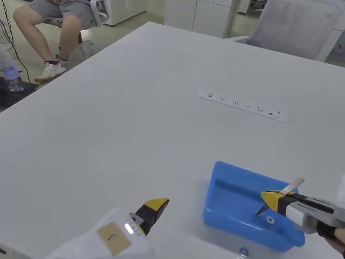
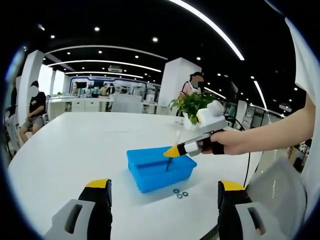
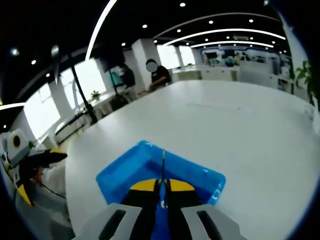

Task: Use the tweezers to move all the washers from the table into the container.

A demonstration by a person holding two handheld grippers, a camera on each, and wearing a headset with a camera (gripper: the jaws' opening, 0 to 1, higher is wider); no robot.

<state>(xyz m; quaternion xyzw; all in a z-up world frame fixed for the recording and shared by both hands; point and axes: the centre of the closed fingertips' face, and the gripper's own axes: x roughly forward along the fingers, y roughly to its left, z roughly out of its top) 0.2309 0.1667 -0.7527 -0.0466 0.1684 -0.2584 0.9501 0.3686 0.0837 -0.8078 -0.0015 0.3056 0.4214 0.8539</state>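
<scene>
White tabletop (image 1: 118, 135), matte, in good order. White power strip (image 1: 242, 105) lying flat toward far right side. Off far left corner, seated person (image 1: 56, 21) (legs and shoes visible); bottle (image 1: 12, 75) on floor nearby. Grey chair (image 1: 294, 24) at far edge. Potted plant (image 2: 192, 104) beyond tabletop.

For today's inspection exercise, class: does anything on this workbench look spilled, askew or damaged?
Nothing stands out. The blue container sits flat and intact on the table; a few washers lie loose beside it, not yet moved.
</scene>
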